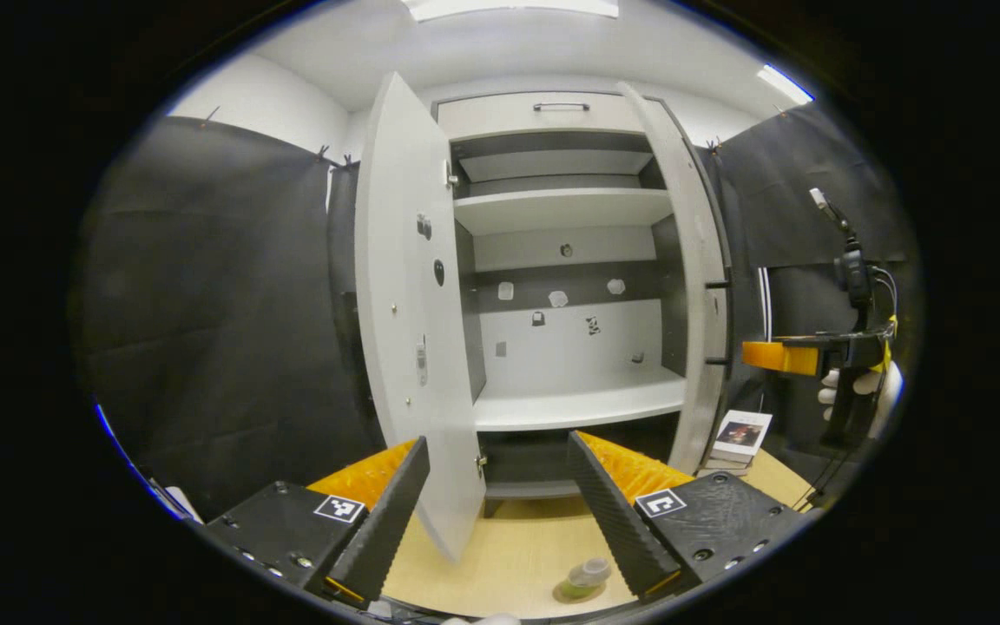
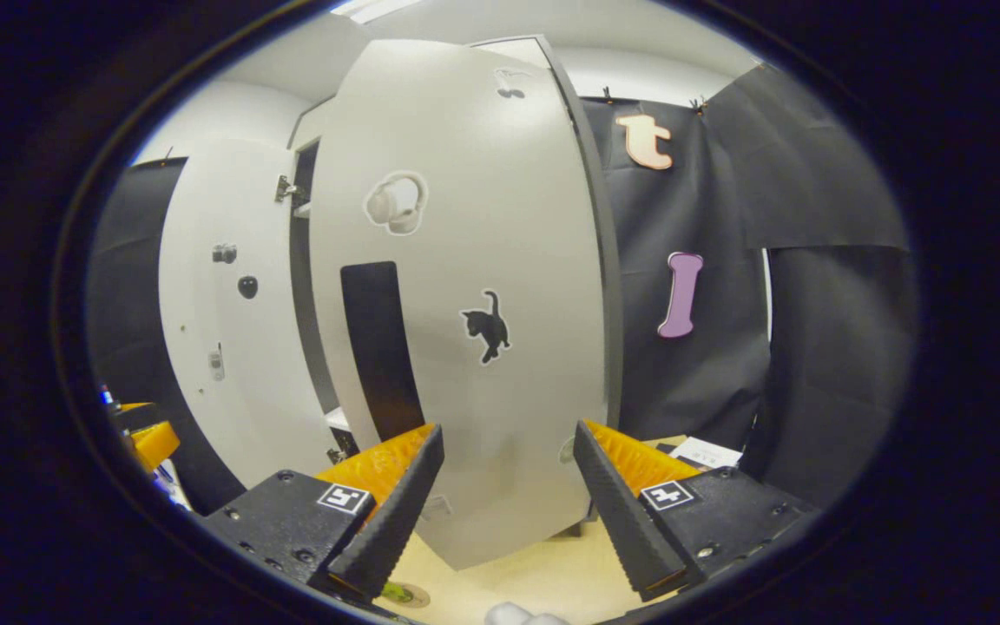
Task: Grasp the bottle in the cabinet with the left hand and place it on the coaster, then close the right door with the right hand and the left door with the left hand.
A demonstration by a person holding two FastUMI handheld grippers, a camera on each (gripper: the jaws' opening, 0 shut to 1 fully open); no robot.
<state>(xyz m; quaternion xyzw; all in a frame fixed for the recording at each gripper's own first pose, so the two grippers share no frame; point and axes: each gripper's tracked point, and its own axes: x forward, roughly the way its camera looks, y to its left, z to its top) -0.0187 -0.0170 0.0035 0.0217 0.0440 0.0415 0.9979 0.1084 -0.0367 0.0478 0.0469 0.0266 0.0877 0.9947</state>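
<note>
The cabinet (image 1: 565,208) stands with both doors swung out and its shelves bare. A small bottle (image 1: 588,573) sits upright on a round coaster (image 1: 568,594) on the table, low between my left gripper's fingers. My left gripper (image 1: 498,444) is open and holds nothing, with the left door (image 1: 409,304) edge just ahead of it. My right gripper (image 2: 509,430) is open too, close in front of the outer face of the right door (image 2: 483,260). In the left gripper view the right gripper (image 1: 778,357) hangs beside the right door (image 1: 693,286), held by a gloved hand (image 1: 856,386).
A stack of books (image 1: 739,436) lies on the wooden table (image 1: 509,555) by the right door's foot. Black cloth walls close in both sides. The coaster (image 2: 403,594) with the bottle on it shows by the right gripper's left finger. The left door (image 2: 222,347) stands open behind.
</note>
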